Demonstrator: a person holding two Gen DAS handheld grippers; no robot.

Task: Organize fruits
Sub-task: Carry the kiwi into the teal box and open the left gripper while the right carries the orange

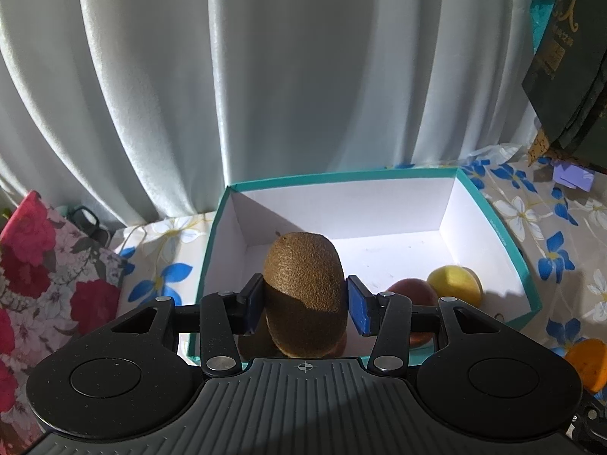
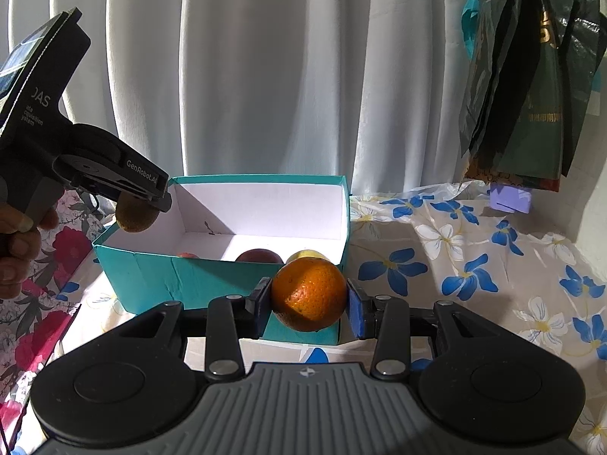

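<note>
My left gripper [image 1: 305,305] is shut on a brown kiwi [image 1: 305,292], held above the near left part of a teal box [image 1: 493,223] with a white inside. In the box lie a yellow fruit [image 1: 455,284] and a dark red fruit [image 1: 411,294]. In the right wrist view the left gripper [image 2: 142,204] hangs with the kiwi [image 2: 134,218] over the box's left corner [image 2: 114,244]. My right gripper [image 2: 309,303] is shut on an orange [image 2: 309,294], just in front of the box's near right corner. The orange [image 1: 588,364] also shows at the left wrist view's right edge.
A flowered cloth [image 2: 474,265] covers the table. White curtains [image 2: 265,76] hang behind the box. Dark bags [image 2: 531,76] hang at the upper right above a small purple object [image 2: 508,195]. A red floral bag [image 1: 45,265] stands left of the box. A person's hand [image 2: 15,235] holds the left gripper.
</note>
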